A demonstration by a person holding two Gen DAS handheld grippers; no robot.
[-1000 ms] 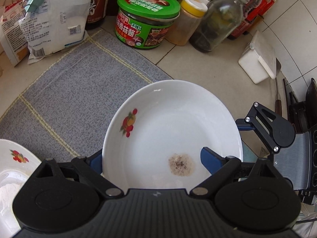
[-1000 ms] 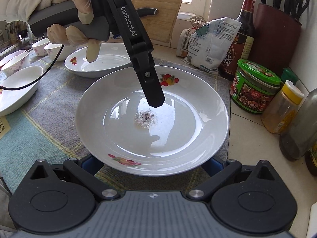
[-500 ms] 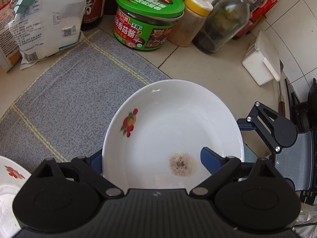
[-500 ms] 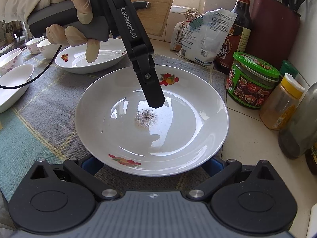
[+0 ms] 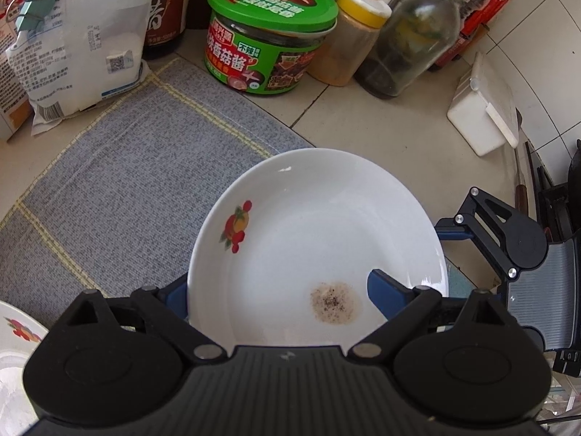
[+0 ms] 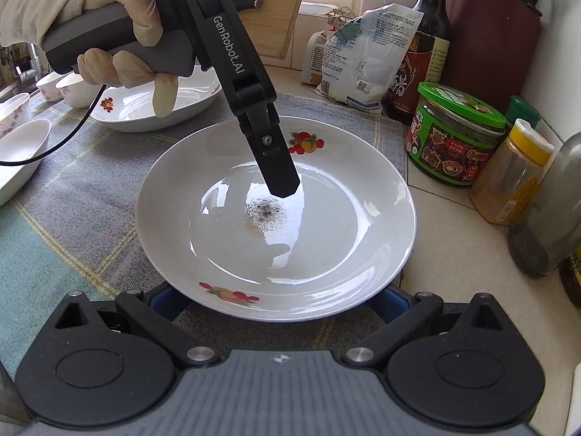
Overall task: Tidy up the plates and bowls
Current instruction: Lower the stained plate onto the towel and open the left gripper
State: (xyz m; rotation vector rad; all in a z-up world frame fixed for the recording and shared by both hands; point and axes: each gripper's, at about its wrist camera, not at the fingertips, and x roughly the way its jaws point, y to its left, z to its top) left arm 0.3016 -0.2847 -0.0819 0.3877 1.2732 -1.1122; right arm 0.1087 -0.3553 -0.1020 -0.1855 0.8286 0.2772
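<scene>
Both sets of jaws are spread wide, and neither pinches anything that I can see. One blue-padded finger of the left gripper [image 5: 279,290] lies over the white plate [image 6: 276,218] and the other sits beyond its rim; in the right wrist view one black finger [image 6: 279,170] points down just above the middle, over a speckled brown stain [image 6: 264,212]. The right gripper [image 6: 276,296] straddles the near rim of the same plate, its blue pads [image 6: 165,296] showing on each side under the overhang; whether they touch I cannot tell.

That plate, printed with fruit, sits at the right end of a grey checked mat [image 6: 83,196], its right rim out past the mat edge over the tiled counter [image 6: 446,239]. To its right stand a green-lidded sauce jar [image 6: 457,138], a yellow-capped spice jar [image 6: 512,178] and a glass bottle [image 6: 552,214], near but apart, with bare tile between. Behind it a second fruit-print plate [image 6: 145,105] rests on the mat, close to its far rim. At the left edge sit several small bowls [image 6: 54,85]; open mat lies between them and the plate.
</scene>
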